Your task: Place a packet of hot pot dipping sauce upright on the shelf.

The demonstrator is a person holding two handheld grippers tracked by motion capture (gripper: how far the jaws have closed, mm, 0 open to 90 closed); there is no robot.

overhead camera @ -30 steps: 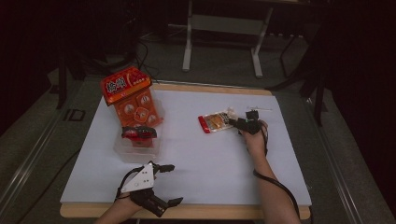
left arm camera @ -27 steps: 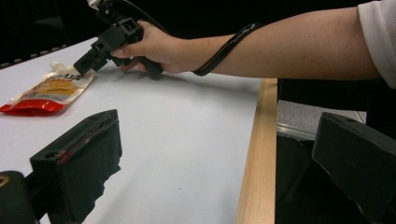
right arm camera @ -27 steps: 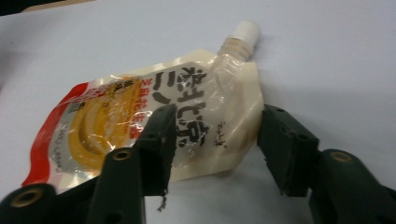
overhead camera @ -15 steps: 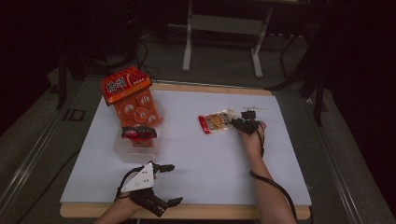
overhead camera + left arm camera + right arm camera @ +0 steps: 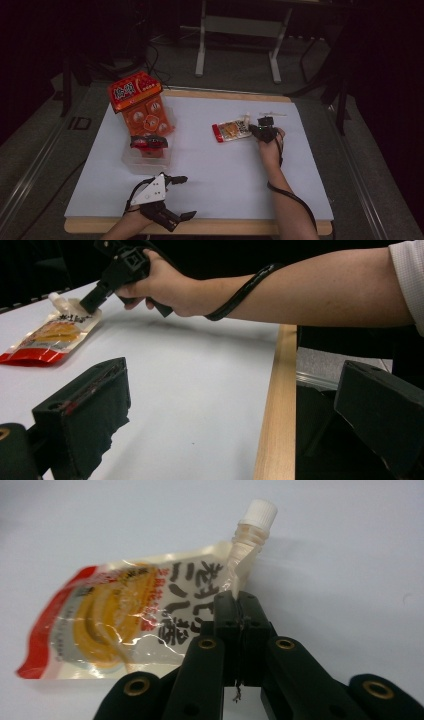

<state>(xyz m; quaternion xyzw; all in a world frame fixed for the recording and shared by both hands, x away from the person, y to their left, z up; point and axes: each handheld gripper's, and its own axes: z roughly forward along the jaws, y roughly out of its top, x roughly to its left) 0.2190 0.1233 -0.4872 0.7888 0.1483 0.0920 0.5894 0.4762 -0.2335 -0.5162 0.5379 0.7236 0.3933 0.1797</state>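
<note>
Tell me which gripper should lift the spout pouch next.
Right. The right gripper is already shut on the pouch just below its spout, while the left gripper sits open at the table's near edge.

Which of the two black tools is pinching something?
The right tool, out on the table: its jaws are shut on the spouted pouch near the white cap. The left tool, at the near edge, gapes open, holding nothing.

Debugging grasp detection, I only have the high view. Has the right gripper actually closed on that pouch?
Observer: Yes. In the right gripper view, the right gripper is shut on the pouch, pinching the top edge just below the spout.
Operator: Is the cap on?
Observer: Yes, a white cap sits on the spout.
Operator: Left gripper?
Observer: The left gripper is open, its jaws wide apart over the near table edge, holding nothing.
</note>
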